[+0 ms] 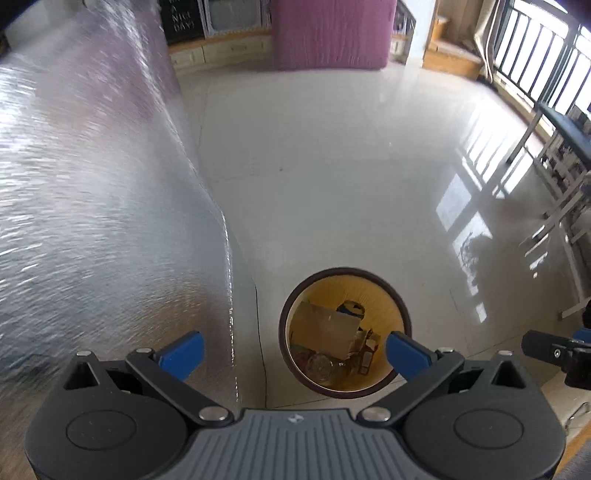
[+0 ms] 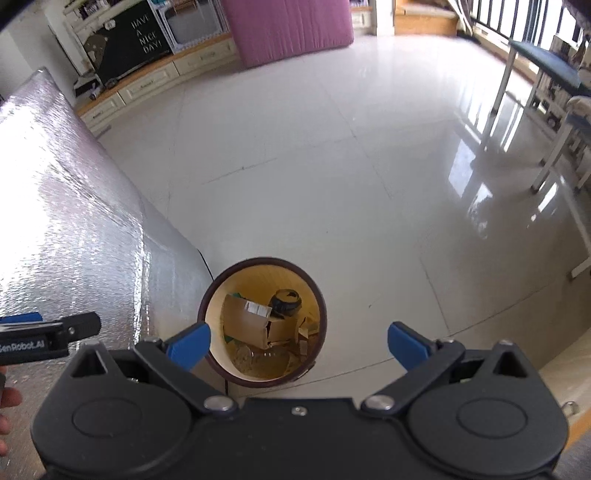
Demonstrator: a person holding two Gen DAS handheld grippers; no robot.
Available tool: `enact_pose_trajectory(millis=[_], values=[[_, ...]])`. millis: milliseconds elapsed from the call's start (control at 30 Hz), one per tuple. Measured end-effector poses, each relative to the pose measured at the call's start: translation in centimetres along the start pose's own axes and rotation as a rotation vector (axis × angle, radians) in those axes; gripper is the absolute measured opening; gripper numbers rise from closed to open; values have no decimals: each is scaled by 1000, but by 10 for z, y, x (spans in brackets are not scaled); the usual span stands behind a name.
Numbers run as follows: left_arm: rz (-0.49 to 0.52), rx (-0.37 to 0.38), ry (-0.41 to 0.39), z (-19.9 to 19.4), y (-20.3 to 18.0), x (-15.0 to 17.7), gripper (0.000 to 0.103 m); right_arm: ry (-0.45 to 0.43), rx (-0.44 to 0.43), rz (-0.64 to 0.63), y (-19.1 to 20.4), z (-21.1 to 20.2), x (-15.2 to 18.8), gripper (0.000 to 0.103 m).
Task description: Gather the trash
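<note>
A round bin [image 1: 400, 306] with a dark rim and yellow inside stands on the floor below both grippers; its rim [image 2: 321, 295] also shows in the right wrist view. Inside lie a cardboard box [image 1: 325, 326] [image 2: 247, 323], a dark round lid-like object [image 2: 285, 301], a clear bottle and scraps. My left gripper [image 1: 295, 352] hangs above the bin, jaws wide open, nothing between the blue fingers. My right gripper [image 2: 299, 345] is likewise wide open and empty over the bin.
A table under silvery embossed foil [image 1: 92, 206] [image 2: 66, 221] fills the left. Glossy white tile floor [image 2: 314, 166] spreads ahead. A pink mattress [image 1: 332, 33] leans at the far wall by low drawers [image 2: 147, 85]. White-legged furniture [image 1: 554, 206] stands at the right.
</note>
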State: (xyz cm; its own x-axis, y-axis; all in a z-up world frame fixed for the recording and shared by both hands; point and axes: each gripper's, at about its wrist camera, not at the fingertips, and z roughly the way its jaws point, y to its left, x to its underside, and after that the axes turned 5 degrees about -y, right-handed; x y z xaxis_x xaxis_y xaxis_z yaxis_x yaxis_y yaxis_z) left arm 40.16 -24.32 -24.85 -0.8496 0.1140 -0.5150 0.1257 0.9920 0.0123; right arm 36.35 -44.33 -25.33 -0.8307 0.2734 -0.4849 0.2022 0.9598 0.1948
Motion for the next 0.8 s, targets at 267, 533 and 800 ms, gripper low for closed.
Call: enact_pose_trajectory(millis=[267, 533, 800], values=[[-20, 20, -105, -91, 4, 18, 103, -113, -26, -14, 7, -85, 6, 103], [-30, 34, -221, -175, 14, 44, 103, -214, -41, -74, 30, -160, 20, 103], [-43, 44, -318, -240, 30, 77, 103, -268, -33, -124, 48, -221, 50, 103]])
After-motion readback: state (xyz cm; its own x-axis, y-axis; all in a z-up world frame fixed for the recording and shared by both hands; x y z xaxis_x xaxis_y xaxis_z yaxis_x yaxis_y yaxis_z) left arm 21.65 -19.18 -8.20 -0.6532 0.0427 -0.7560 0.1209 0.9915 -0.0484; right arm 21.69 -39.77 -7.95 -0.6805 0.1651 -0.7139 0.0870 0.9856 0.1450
